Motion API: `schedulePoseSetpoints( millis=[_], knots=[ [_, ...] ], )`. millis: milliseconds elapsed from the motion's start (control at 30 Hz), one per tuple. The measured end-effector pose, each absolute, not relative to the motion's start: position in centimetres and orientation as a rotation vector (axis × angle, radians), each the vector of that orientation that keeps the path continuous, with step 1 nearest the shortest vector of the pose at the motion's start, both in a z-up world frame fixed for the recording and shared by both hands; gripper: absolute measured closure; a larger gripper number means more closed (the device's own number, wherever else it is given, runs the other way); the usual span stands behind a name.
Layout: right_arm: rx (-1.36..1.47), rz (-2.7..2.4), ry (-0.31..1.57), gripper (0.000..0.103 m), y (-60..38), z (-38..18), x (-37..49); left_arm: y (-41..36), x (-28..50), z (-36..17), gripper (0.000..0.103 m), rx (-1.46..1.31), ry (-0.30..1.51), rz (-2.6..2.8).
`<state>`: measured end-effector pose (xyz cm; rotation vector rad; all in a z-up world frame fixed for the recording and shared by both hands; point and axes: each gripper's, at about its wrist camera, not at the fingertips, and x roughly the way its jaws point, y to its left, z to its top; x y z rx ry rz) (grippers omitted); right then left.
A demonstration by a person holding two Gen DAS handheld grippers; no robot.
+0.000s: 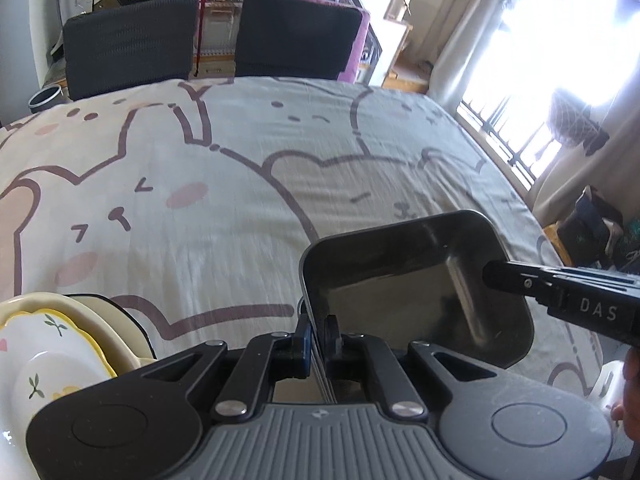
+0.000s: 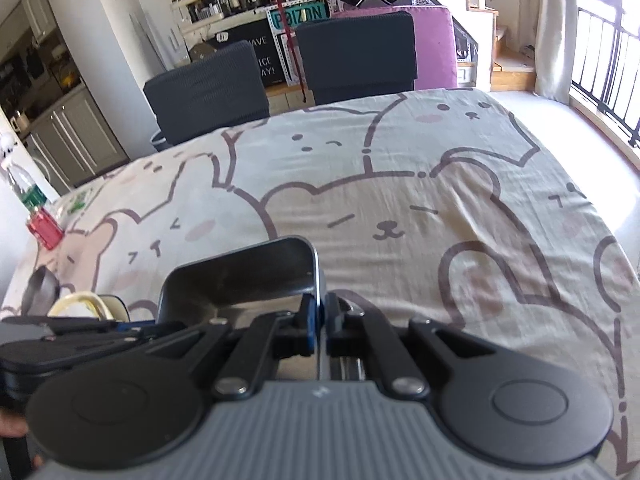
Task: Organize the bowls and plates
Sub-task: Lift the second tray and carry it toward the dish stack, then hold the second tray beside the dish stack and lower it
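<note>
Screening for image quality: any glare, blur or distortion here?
Left wrist view: window blown out white, tablecloth slightly motion-blurred, fisheye bends the table edge. Right wrist view: softer overall, tray shiny with reflections, floor by the railing overexposed.

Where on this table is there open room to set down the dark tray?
The tablecloth lies bare from the dark tray out to the two chairs and across to the window side. It is crowded at the near left, around the stacked plates, and by the bottle at the far left edge.
</note>
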<state>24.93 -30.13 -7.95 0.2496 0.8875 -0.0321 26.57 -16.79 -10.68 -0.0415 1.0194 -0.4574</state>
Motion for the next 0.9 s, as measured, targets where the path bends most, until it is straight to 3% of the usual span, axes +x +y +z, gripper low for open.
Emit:
schedulePoseSetpoints(
  millis=[900],
  knots=[
    [0.087,-0.067,1.039,0.097,-29.3,-10.7,26.7,-18.4,26.9,-13.0,0.093,0.065,1.085,-0.485]
  ],
)
